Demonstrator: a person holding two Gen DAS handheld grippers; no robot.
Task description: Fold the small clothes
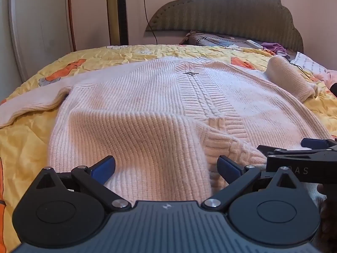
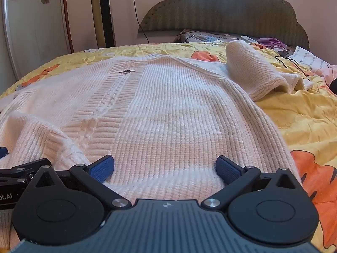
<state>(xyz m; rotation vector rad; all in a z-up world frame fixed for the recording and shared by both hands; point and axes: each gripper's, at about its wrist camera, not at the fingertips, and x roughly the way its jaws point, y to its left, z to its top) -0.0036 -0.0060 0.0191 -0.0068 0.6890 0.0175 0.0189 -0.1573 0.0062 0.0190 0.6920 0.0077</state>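
A cream ribbed knit cardigan (image 1: 147,109) (image 2: 168,109) lies front up on the yellow bedspread (image 1: 25,139), hem toward me, a small metal clasp (image 1: 191,73) near its neck. One bottom corner of its front panel is turned over near the hem (image 1: 219,141). Its left sleeve (image 1: 31,103) stretches out sideways; its right sleeve (image 2: 257,71) is bunched up. My left gripper (image 1: 166,166) hovers open over the hem's left half, blue pads wide apart, nothing between them. My right gripper (image 2: 165,166) stands open over the hem's right half. In the left wrist view the right gripper (image 1: 299,154) shows at the right edge.
A padded grey headboard (image 1: 231,10) stands at the far end with folded bedding, a white remote (image 1: 254,44) and purple cloth (image 1: 273,47) below it. A tower fan (image 1: 117,10) and a hanging cable are on the left wall. Papers (image 2: 309,60) lie at the right.
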